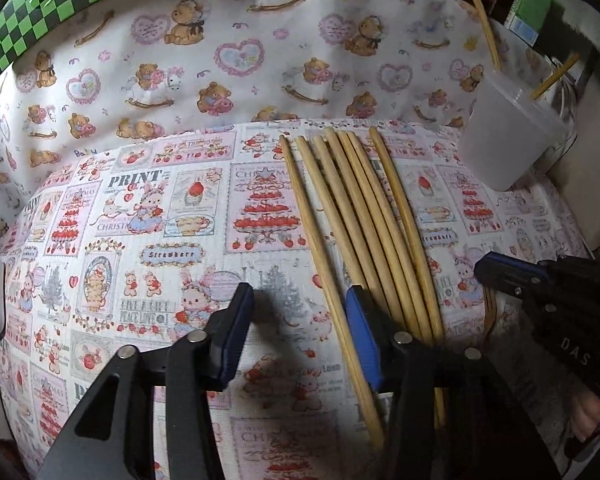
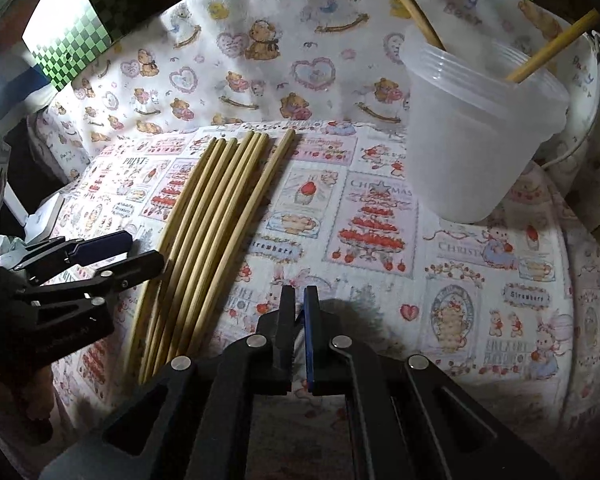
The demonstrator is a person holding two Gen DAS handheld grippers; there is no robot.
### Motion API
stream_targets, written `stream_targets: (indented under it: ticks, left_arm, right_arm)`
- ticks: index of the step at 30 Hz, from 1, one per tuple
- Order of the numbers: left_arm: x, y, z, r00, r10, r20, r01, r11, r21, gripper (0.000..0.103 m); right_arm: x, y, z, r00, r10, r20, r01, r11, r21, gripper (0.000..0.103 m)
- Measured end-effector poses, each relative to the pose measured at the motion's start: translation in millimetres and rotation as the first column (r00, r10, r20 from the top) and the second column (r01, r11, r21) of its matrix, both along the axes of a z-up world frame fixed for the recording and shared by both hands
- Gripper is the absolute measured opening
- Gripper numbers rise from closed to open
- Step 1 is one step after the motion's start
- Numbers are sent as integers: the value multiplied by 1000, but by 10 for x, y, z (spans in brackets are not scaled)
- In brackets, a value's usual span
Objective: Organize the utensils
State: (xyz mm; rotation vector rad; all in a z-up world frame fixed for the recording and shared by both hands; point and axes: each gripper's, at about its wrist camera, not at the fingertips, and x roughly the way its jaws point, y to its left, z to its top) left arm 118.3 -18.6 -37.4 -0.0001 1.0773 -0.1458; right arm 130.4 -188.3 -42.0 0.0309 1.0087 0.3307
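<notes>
Seven long wooden chopsticks [image 1: 364, 216] lie side by side on the bench. They are pale tan, thin and round. In the left wrist view they run from about 12 o'clock down toward 6 o'clock, a little right of the middle. Six lie close together, some touching. The one farthest left [image 1: 320, 248] sits a little apart from the rest.

The bench is covered with a cloth with bunnies and strawberries [image 1: 148, 216]. Behind it, at 12 o'clock, is another cloth with teddy bears [image 1: 204, 40].

A cloudy plastic cup [image 2: 476, 136] stands on the bench at about 2 o'clock in the right wrist view, well apart from the lying sticks. Two more chopsticks stand in it. One [image 2: 548, 48] leans to the right and the other [image 2: 404, 0] leans to the left.

The left tool [image 1: 296, 320] is about half open. The lone left chopstick passes between its two sides, close to the right blue pad [image 1: 360, 336]. The pads do not press on it. The other sticks go under the right side of the tool.

The right tool [image 2: 299, 320] is closed tight, with nothing in it. It hangs over the bunny cloth, just to the right of the sticks.

A green and black checked box [image 1: 52, 12] sits at about 10 o'clock.
</notes>
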Motion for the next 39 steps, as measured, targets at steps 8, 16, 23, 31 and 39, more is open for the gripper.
stream_targets:
  ticks: [8, 16, 23, 31, 39]
  left_arm:
    - [37, -37, -32, 1000, 13, 15, -14, 999, 40, 18]
    - [-58, 180, 251, 983, 101, 152, -105, 994, 18, 6]
    - [-167, 381, 550, 950, 154, 270, -136, 987, -86, 6]
    - [-83, 361, 442, 971, 160, 176, -156, 987, -33, 6]
    - [8, 309, 183, 989, 136, 60, -136, 991, -1, 6]
  right_arm:
    - [-71, 154, 15, 998, 57, 19, -56, 996, -66, 3]
    - [-132, 149, 47, 999, 51, 0, -51, 993, -108, 7]
    - [-144, 105, 81, 999, 32, -3, -32, 993, -110, 14]
    - [-174, 139, 39, 998, 53, -40, -58, 989, -134, 22]
    - [-141, 28, 53, 1000, 9, -24, -12, 995, -98, 5]
